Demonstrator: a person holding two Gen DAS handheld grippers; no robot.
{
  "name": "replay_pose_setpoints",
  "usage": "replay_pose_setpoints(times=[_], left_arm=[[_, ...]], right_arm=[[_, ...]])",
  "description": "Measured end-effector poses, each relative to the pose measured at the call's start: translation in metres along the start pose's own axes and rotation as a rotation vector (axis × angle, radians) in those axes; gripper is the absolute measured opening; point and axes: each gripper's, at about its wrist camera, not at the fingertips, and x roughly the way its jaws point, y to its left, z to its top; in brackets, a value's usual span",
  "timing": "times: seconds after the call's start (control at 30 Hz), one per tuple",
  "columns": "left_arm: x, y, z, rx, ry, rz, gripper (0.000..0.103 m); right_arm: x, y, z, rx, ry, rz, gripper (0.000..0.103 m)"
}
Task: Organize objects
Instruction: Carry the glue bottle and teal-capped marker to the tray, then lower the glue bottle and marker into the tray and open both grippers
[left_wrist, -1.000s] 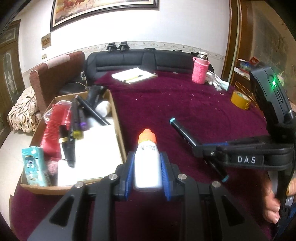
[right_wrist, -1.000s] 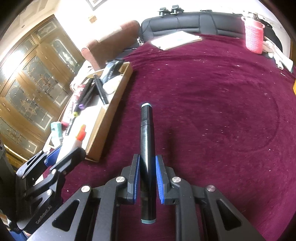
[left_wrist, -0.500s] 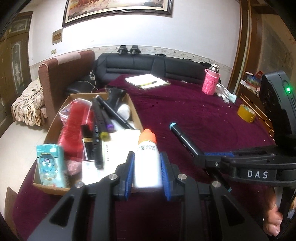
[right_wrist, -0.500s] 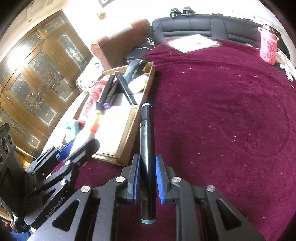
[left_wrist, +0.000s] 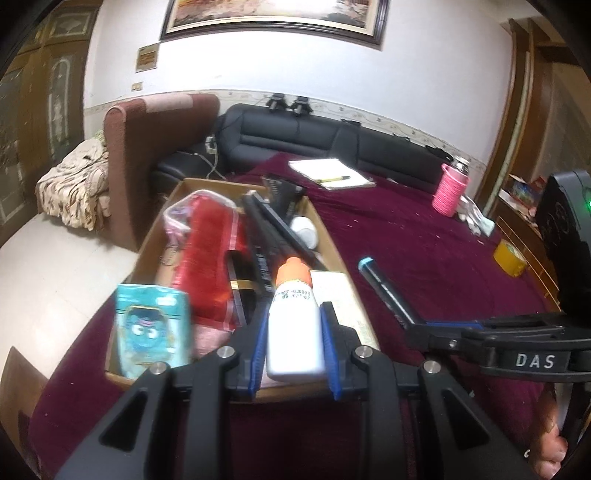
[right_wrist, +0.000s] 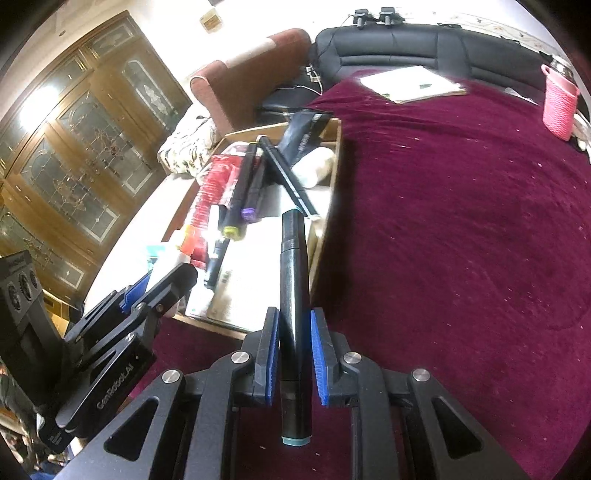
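Observation:
A small white bottle with an orange cap (left_wrist: 293, 321) is clamped upright between the blue pads of my left gripper (left_wrist: 293, 343), over the near edge of a cardboard box (left_wrist: 147, 254). My right gripper (right_wrist: 293, 354) is shut on a black marker with teal ends (right_wrist: 293, 295), whose far tip reaches over the box's right wall (right_wrist: 325, 221). In the left wrist view that marker (left_wrist: 384, 291) and the right gripper (left_wrist: 436, 332) hang at the right of the box. The left gripper (right_wrist: 147, 291) shows at the lower left of the right wrist view.
The box holds black markers (right_wrist: 243, 184), a red packet (left_wrist: 210, 266), a teal carton (left_wrist: 153, 328), white paper (right_wrist: 251, 280) and a black tube (right_wrist: 306, 136). On the maroon cloth (right_wrist: 461, 221) lie a notepad with pen (left_wrist: 328, 173), a pink bottle (left_wrist: 450, 188) and yellow tape (left_wrist: 511, 258).
Both grippers have moved leftwards towards the box with their loads. The bottle now hangs over the box's near edge and the marker's tip over its right wall.

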Motion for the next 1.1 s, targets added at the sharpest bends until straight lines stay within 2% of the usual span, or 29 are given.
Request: replay_pose_setpoints(times=[0.2,0.5,1.1], left_arm=[[0.002,0.028,0.007,-0.053,-0.007,0.029,0.026],[0.012,0.049,0.015,-0.072,0.011,0.046,0.026],[0.03,0.052,0.021,-0.048,0.039,0.052,0.026]], right_arm=[[0.013,0.013,0.014,0.008,0.013,0.01,0.019],[0.023,0.032,0.037,0.009,0.013,0.024,0.019],[0.066,0.069,0.086,-0.003,0.05,0.032,0.019]])
